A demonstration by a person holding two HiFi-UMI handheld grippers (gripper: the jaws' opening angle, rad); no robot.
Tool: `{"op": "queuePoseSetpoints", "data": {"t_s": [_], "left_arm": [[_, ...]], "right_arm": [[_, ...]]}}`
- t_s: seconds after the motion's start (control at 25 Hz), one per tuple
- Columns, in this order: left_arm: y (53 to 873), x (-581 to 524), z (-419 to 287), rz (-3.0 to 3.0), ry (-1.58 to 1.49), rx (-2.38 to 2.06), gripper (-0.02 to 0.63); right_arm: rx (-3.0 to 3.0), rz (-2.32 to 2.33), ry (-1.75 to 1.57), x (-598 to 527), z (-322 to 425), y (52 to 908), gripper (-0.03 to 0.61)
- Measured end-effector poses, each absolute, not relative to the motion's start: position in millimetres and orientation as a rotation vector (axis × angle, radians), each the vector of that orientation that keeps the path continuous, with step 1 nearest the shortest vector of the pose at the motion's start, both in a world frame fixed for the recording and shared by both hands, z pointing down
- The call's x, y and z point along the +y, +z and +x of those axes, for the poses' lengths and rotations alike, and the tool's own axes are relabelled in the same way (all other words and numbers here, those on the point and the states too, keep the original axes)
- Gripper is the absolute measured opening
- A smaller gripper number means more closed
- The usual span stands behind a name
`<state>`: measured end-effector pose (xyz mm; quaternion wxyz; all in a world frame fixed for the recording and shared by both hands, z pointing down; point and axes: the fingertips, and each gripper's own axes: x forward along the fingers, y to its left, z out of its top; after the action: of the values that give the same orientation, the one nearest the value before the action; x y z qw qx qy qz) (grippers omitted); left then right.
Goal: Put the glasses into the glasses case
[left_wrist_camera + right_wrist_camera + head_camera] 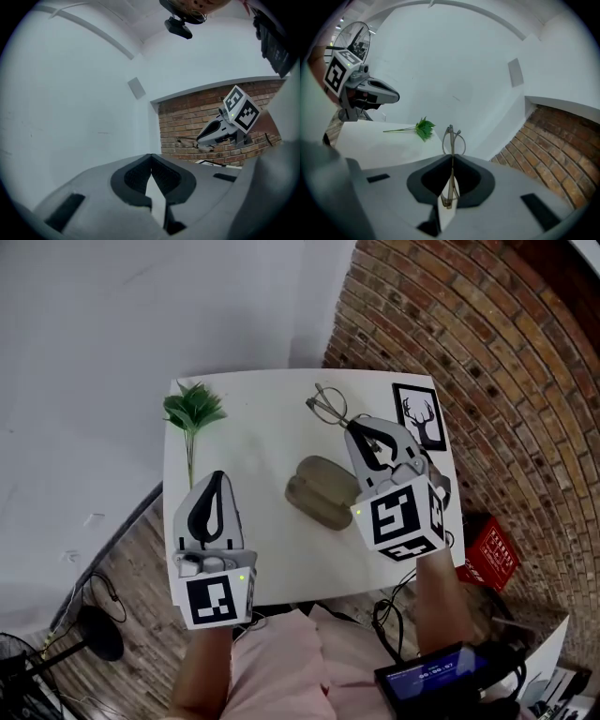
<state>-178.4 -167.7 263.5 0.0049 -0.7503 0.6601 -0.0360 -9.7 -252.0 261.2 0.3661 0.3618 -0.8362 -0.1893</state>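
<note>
Left gripper, nearest, has its jaws together on nothing, while the right gripper pinches the folded glasses above the table, just beyond the glasses case: pickup done, insertion still to do.

We seem to be in a makeshift recording room: a small white table stands between a white wall at 10 o'clock and a brick wall at 2. Cables and a stand sit on the wood floor at 8.
</note>
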Motion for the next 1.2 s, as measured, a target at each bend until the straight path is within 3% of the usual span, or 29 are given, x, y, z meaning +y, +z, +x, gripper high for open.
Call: {"op": "queuePoseSetpoints", "data": {"t_s": [0.44,1.2], "left_arm": [[260,-156,-139,-2.385,-0.159,2.001,0.009],[290,-159,-135,-2.408,-0.284,1.971,0.009]], "right_arm": [[-2.176,0.934,-0.412,-224,21,275,0.021],[-2.207,0.813,-0.214,-198,12,356,0.021]]}}
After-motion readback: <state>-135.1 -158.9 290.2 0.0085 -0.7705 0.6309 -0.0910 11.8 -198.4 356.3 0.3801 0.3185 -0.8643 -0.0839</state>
